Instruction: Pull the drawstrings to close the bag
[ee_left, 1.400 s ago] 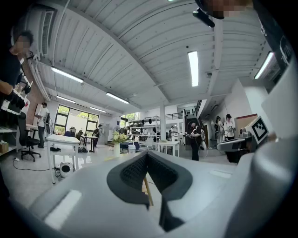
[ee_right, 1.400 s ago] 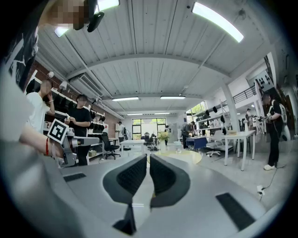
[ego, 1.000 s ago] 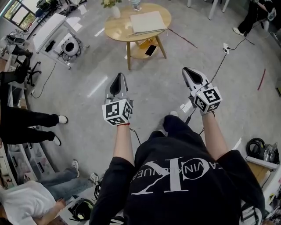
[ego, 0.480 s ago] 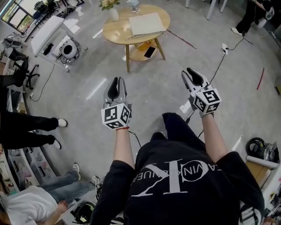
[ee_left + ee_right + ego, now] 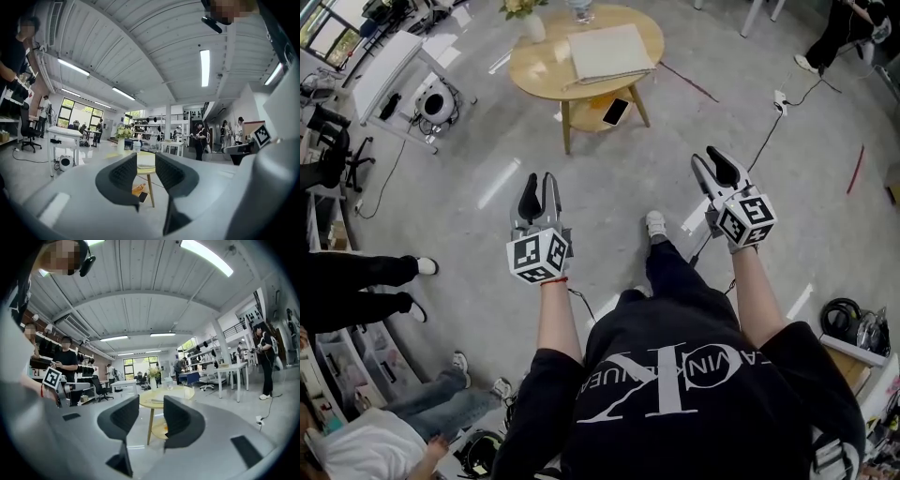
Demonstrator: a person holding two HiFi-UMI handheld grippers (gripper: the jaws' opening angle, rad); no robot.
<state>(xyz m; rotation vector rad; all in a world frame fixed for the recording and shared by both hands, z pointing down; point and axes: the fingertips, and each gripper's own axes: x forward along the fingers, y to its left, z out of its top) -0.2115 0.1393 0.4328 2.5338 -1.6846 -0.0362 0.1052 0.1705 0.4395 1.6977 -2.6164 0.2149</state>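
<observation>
A flat beige drawstring bag lies on a round wooden table a few steps ahead of me; its strings are too small to make out. My left gripper is held level over the floor, short of the table, and its jaws have just been opening with nothing between them. My right gripper is held the same way, its jaws also just opened wide and empty. The left gripper view shows its gripper framing the table. In the right gripper view that gripper frames the table and bag.
A vase of flowers and a glass share the tabletop, and a phone lies on the lower shelf. A white cart stands at left, with seated people's legs nearer. A cable crosses the floor at right.
Both grippers' jaws went from shut to open. I have stepped closer to the table, one foot now showing ahead, and both grippers dropped a little.
</observation>
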